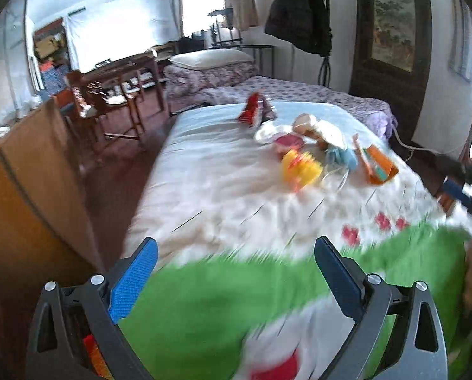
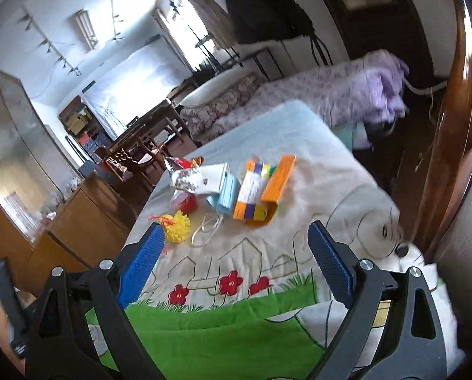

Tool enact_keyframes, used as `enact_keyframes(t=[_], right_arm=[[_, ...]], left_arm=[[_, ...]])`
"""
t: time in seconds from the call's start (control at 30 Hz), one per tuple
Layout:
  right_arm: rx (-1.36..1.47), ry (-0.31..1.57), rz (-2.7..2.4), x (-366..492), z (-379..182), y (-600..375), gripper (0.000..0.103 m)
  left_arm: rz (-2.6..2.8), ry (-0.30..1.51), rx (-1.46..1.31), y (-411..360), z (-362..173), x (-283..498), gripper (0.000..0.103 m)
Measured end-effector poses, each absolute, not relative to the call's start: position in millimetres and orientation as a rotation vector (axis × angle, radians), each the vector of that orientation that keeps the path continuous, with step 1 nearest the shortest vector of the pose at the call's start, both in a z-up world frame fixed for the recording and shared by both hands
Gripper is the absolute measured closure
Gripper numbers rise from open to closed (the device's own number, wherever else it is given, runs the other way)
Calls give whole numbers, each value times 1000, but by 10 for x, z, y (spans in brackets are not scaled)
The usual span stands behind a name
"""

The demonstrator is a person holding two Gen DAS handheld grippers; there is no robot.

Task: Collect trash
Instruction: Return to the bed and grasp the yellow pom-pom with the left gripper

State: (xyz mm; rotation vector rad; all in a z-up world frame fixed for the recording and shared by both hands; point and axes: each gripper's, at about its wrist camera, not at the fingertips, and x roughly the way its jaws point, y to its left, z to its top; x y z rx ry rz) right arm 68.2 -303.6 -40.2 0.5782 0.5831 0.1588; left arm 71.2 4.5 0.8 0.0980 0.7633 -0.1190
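Observation:
Trash lies in a heap on the bed's white cartoon blanket (image 2: 315,190). In the right wrist view I see an orange striped carton (image 2: 261,186), a blue face mask (image 2: 225,194), a white paper bag (image 2: 201,177), a red cup (image 2: 190,204), a yellow crumpled ball (image 2: 177,221) and a red wrapper (image 2: 182,162). The left wrist view shows the same heap, blurred: the orange carton (image 1: 378,164), the yellow ball (image 1: 301,166), the red wrapper (image 1: 255,110). My right gripper (image 2: 236,242) is open and empty, just short of the heap. My left gripper (image 1: 236,256) is open, empty, farther back.
A wooden cabinet (image 1: 30,190) stands left of the bed. Behind it are a wooden table and chairs (image 1: 115,91). A second bed with purple bedding (image 2: 331,95) lies beyond. A dark coat (image 1: 299,9) hangs on a stand. A wooden door (image 2: 451,126) is at the right.

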Motion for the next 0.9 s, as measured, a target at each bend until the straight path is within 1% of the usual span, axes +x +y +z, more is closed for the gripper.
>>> enact_keyframes(t=[0.17, 0.3, 0.47, 0.6, 0.8, 0.83, 0.9], right_arm=[[585, 575, 170, 683, -443, -2993, 13], [582, 585, 184, 678, -452, -2958, 12], [601, 592, 190, 666, -472, -2974, 11], [619, 604, 193, 680, -493, -2965, 11], [597, 610, 197, 672, -490, -2899, 11], [593, 607, 195, 665, -485, -2895, 11], [593, 605, 193, 666, -484, -2899, 11]], left_arm=[[-230, 817, -1, -295, -55, 1304, 6], [-266, 847, -21, -546, -112, 1760, 6], [-237, 906, -10, -681, -387, 2262, 6], [-149, 959, 110, -743, -610, 2323, 6], [-125, 967, 143, -716, -695, 2316, 6], [-123, 963, 138, -692, -691, 2311, 7], [-132, 950, 134, -683, -669, 2304, 19]])
